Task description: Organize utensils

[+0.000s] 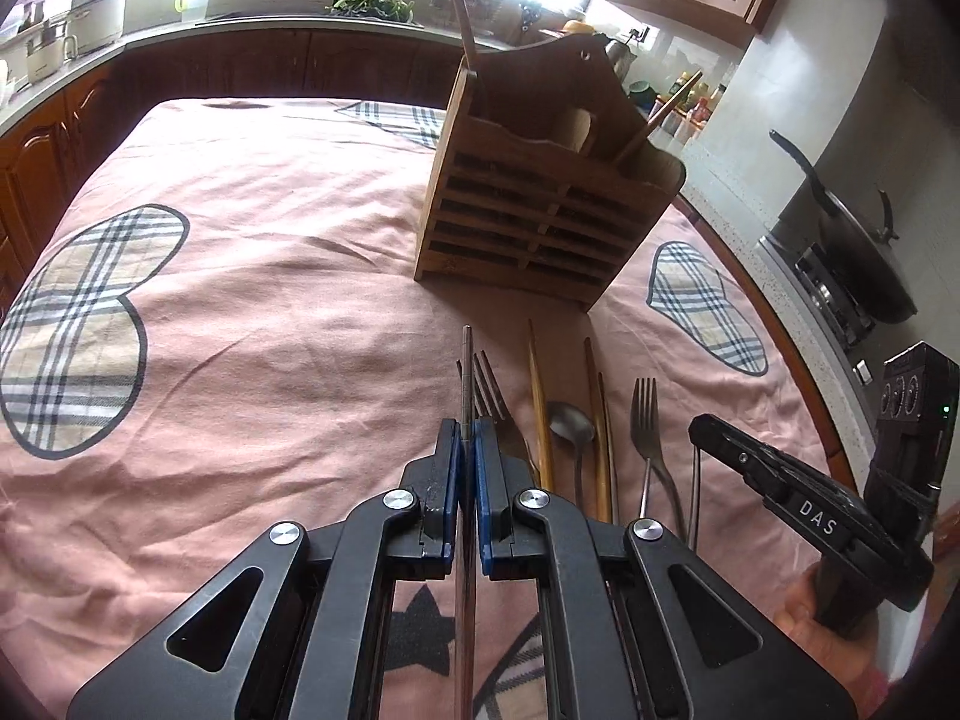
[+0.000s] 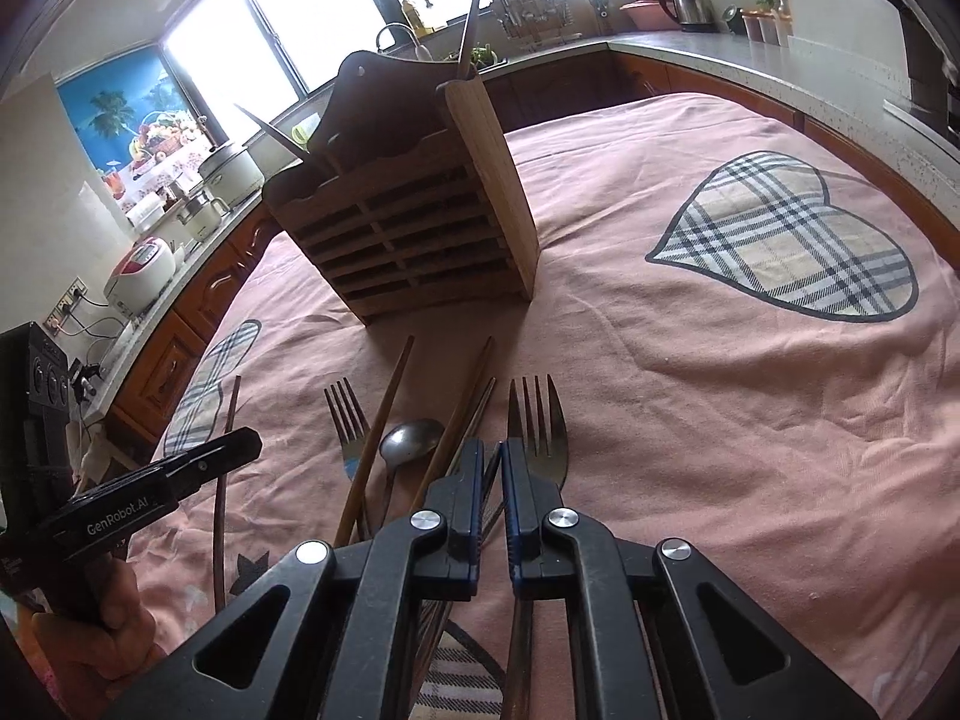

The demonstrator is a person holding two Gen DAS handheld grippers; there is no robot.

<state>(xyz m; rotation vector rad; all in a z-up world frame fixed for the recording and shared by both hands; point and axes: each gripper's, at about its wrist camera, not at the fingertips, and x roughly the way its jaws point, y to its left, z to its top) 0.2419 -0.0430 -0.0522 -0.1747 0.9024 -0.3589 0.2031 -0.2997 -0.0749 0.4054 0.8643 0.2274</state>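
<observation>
A slatted wooden utensil holder [image 1: 540,210] [image 2: 420,204] stands on the pink cloth with a few sticks in it. In front of it lie two forks [image 1: 492,390] [image 1: 645,420], a spoon [image 1: 573,420] and wooden chopsticks [image 1: 540,408]. My left gripper [image 1: 467,429] [image 2: 255,441] is shut on a thin metal chopstick [image 1: 467,372], held above the cloth and pointing toward the holder. My right gripper [image 2: 492,450] [image 1: 696,429] is shut over the pile, with a thin metal chopstick [image 1: 695,480] pinched at its tips. The nearer fork [image 2: 537,426] lies just beyond its fingers.
The pink tablecloth [image 1: 240,300] with plaid hearts covers the table. A stove with a dark wok [image 1: 852,252] sits beyond the right edge. Kitchen counters ring the table, with a rice cooker [image 2: 141,267] and a kettle [image 2: 687,0]. A hand [image 2: 102,618] holds the left gripper.
</observation>
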